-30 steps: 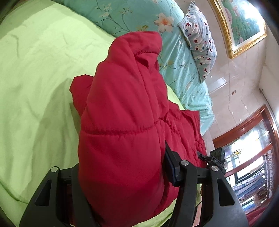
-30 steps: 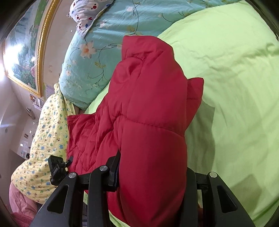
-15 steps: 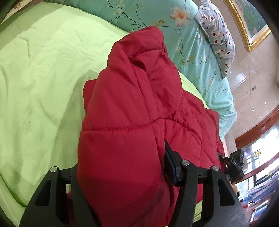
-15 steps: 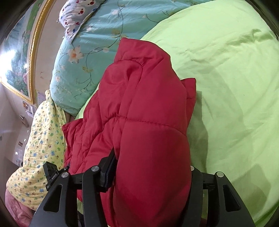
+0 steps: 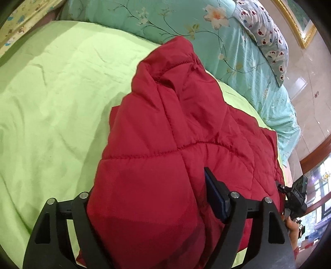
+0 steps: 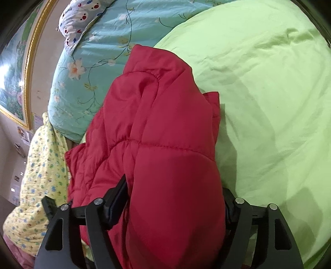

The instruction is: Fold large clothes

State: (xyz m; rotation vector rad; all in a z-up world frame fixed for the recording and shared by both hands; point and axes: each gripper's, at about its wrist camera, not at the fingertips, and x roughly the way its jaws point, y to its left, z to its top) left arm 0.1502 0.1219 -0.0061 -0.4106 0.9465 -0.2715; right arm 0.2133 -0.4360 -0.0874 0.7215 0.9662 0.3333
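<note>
The jacket (image 5: 178,144) is a red quilted puffer with stitched seams crossing its padded panels, one seam running straight across just ahead of each gripper. It lies on the bed, over the green sheet (image 5: 51,99), with one end bunched and lifted in the two grippers. The fabric is smooth and slightly shiny, bulging between the seams; a gathered, elasticated edge shows near the far end of the raised fold. Beyond that end lies a teal floral quilt (image 5: 186,18), and past it a spotted pillow (image 5: 266,39).

In the left wrist view the left gripper (image 5: 149,207) is clenched on a thick roll of the jacket; the fabric fills the gap between its fingers (image 5: 215,198) and spills over them. To its right the jacket spreads flatter across the sheet, showing diamond quilting, and the other gripper's body peeks out at the far right edge.

In the right wrist view the right gripper (image 6: 175,204) likewise grips a fat fold of the jacket (image 6: 161,128), packed tight between its fingers (image 6: 118,198). A flat corner of the jacket sticks out to the right onto the sheet (image 6: 269,93). Left of the jacket hangs a yellow floral cloth (image 6: 41,169), and a gold-framed picture (image 6: 29,68) is on the wall
</note>
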